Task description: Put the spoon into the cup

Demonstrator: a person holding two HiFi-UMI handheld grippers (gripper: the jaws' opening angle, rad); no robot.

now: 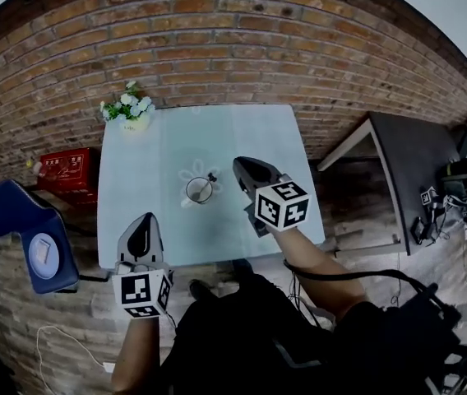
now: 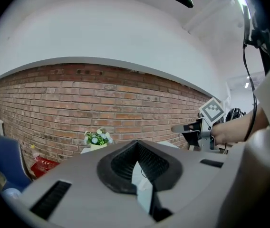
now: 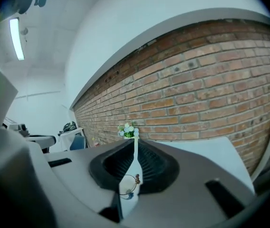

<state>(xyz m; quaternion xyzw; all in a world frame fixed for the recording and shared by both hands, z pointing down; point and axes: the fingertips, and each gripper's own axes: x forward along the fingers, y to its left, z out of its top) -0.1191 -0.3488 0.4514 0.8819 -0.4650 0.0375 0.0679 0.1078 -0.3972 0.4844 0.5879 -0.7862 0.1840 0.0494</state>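
Observation:
A clear glass cup [image 1: 199, 190] stands near the middle of the pale table [image 1: 135, 188]. The spoon [image 1: 211, 177] stands in it, its dark handle end leaning over the rim to the right. My right gripper [image 1: 242, 165] hangs above the table just right of the cup, its jaws shut with nothing in them. In the right gripper view the cup [image 3: 128, 184] and spoon end [image 3: 136, 178] show through the thin slit between the jaws [image 3: 135, 148]. My left gripper [image 1: 141, 223] is shut and empty over the table's front edge, to the left of the cup.
A pot of white flowers [image 1: 128, 112] stands at the table's back left corner. A red box [image 1: 69, 167] and a blue chair [image 1: 32, 237] are to the left. A dark table [image 1: 418, 163] stands to the right. A brick wall [image 2: 125, 108] runs behind.

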